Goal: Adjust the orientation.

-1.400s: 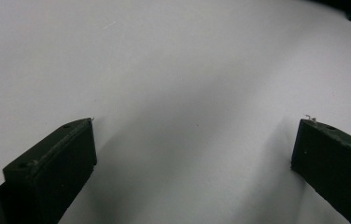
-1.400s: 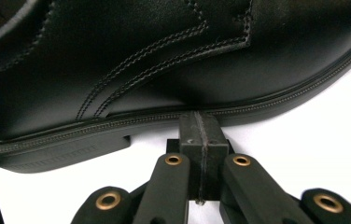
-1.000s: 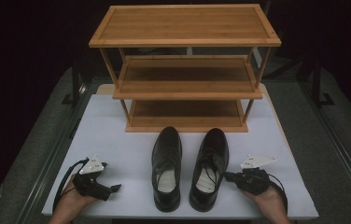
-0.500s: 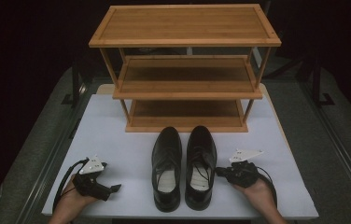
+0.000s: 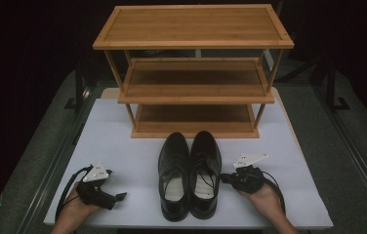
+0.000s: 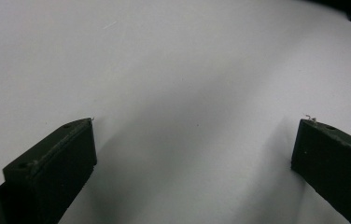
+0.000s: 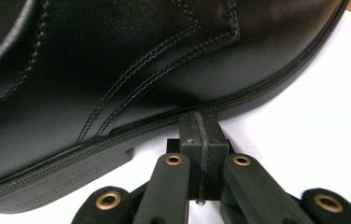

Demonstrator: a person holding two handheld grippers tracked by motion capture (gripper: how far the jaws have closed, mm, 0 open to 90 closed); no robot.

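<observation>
Pushing sideways with closed jaws looks like the step in hand: the right tongs (image 7: 200, 140) are pressed shut on nothing, their joined tips set against the sole edge of the right shoe (image 5: 205, 173), as if nudging it into line with the left shoe (image 5: 173, 175). Both black lace-up shoes stand side by side, apparently touching, toes toward the rack, near the middle of the worktop's (image 5: 123, 141) front edge. The left tongs (image 5: 113, 199) rest near the front left corner, jaws wide apart over bare white surface, holding nothing.

Next, I judge, the pair wants lifting onto the bamboo shoe rack (image 5: 193, 73) at the worktop's back edge. That calls for the right tongs to back off, open and take a shoe by its collar or heel. The lowest shelf (image 5: 193, 119) is straight ahead of the toes, though whether its headroom suits a gripped shoe is hard to tell from above. Nothing else lies between shoes and rack; each tongs' trailing cable (image 5: 67, 187) stays behind the hands.
</observation>
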